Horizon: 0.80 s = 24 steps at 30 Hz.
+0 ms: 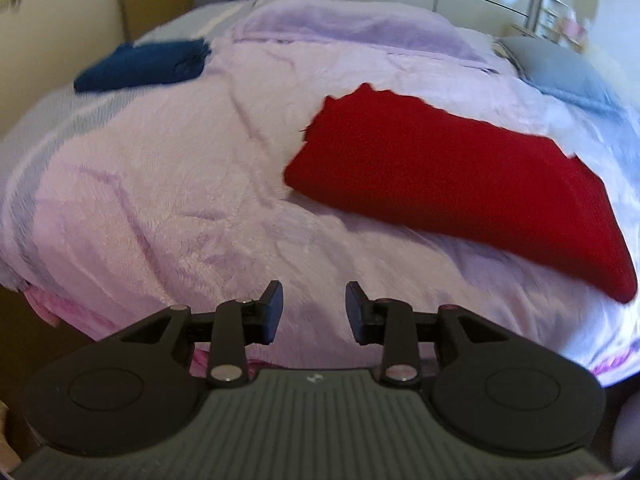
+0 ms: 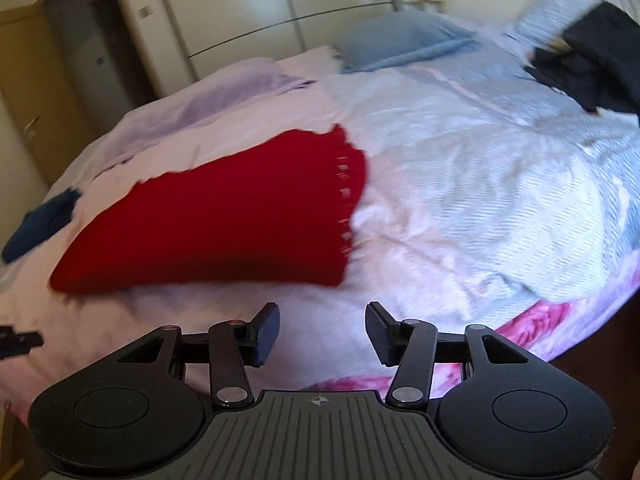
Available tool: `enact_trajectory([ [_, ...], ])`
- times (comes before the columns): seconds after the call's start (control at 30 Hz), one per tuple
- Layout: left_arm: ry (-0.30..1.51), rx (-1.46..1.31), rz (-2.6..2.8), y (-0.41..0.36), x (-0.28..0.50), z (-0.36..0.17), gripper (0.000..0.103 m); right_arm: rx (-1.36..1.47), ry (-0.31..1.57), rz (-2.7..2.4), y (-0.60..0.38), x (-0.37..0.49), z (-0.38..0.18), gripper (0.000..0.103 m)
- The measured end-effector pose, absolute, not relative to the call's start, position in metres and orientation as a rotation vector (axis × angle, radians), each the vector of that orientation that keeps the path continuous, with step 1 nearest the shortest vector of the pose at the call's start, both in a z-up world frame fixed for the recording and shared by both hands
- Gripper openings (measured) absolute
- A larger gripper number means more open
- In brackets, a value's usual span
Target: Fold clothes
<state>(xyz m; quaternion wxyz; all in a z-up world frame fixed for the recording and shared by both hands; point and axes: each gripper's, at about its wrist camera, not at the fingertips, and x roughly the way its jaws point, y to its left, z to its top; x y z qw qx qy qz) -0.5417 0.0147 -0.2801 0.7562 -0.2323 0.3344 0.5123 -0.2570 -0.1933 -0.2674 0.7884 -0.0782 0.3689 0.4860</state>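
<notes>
On the bed (image 1: 160, 184), a pale lilac fleece cover spreads across the whole surface, and the red garment (image 1: 460, 176) lies on it as a flat, folded slab with a thick rounded fold edge toward the near side and a frayed or fringed edge at its far end. It rests on its own; nothing touches it.

The left gripper (image 1: 314, 312) hangs above bare cover, near and to the left of the red garment, its jaws parted with nothing between them: released. The right gripper (image 2: 322, 330) hangs likewise over bare cover just near of the garment's fold edge, jaws spread rather wider, also released and empty. Both tools are clear of the cloth, which suggests the fold on this piece is judged complete and the hands are free for other work.

A folded dark blue garment (image 1: 144, 64) sits at the far left of the bed, well apart from the red one, probably a finished piece set aside. A heap of black clothing (image 2: 592, 60) lies unfolded at the far right, beside a grey-blue pillow (image 2: 400, 36); it is likely stock awaiting folding. Both views are blurred, so fine detail of the knit cannot be confirmed.
</notes>
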Motion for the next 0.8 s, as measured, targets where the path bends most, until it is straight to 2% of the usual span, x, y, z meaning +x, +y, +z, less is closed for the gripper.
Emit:
enact_trajectory([
  [0.23, 0.728, -0.402, 1.124, -0.029, -0.534, -0.266, 0.036, -0.249, 0.701, 1.094, -0.196, -0.278, -0.262, 0.052],
  [0.8, 0.822, -0.346, 1.028, -0.041, -0.490, -0.286, 0.038, -0.340, 0.724, 1.066, -0.192, -0.265, -0.284, 0.052],
])
